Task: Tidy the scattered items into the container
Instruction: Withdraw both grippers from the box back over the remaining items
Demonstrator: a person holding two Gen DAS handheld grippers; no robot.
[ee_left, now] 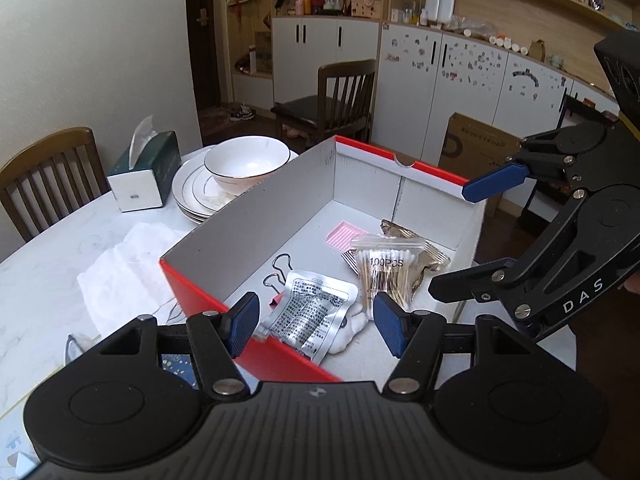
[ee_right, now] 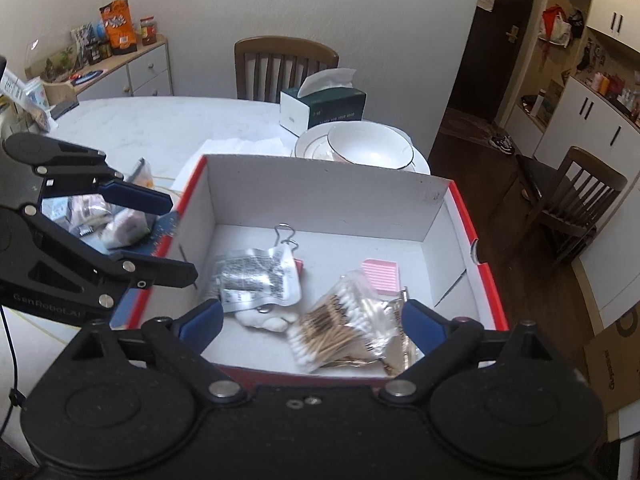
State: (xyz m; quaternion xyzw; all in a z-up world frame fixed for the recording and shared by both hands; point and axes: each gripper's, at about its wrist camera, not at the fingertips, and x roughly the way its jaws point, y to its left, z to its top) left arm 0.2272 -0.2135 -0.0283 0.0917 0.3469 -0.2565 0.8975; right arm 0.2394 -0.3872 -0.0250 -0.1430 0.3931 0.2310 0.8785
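Observation:
A red box with a white inside [ee_left: 256, 216] [ee_right: 320, 192] stands on the marble table. In it lie a silver foil pouch [ee_left: 308, 316] [ee_right: 256, 276], a bag of cotton swabs [ee_left: 386, 268] [ee_right: 340, 324], a pink ridged pad [ee_left: 344, 234] [ee_right: 381, 276], a binder clip [ee_left: 280, 268] [ee_right: 286, 234], a gold wrapper [ee_left: 432, 254] and a white cotton wad [ee_right: 262, 322]. My left gripper [ee_left: 316, 326] [ee_right: 160, 236] is open and empty over the box's near left edge. My right gripper [ee_right: 314, 324] [ee_left: 460, 240] is open and empty over the box.
Several small packets [ee_right: 104, 216] lie on the table left of the box. A white cloth [ee_left: 128, 272], a green tissue box [ee_left: 146, 172] [ee_right: 324, 108] and a bowl on stacked plates [ee_left: 244, 164] [ee_right: 368, 148] stand behind it. Wooden chairs [ee_left: 44, 176] ring the table.

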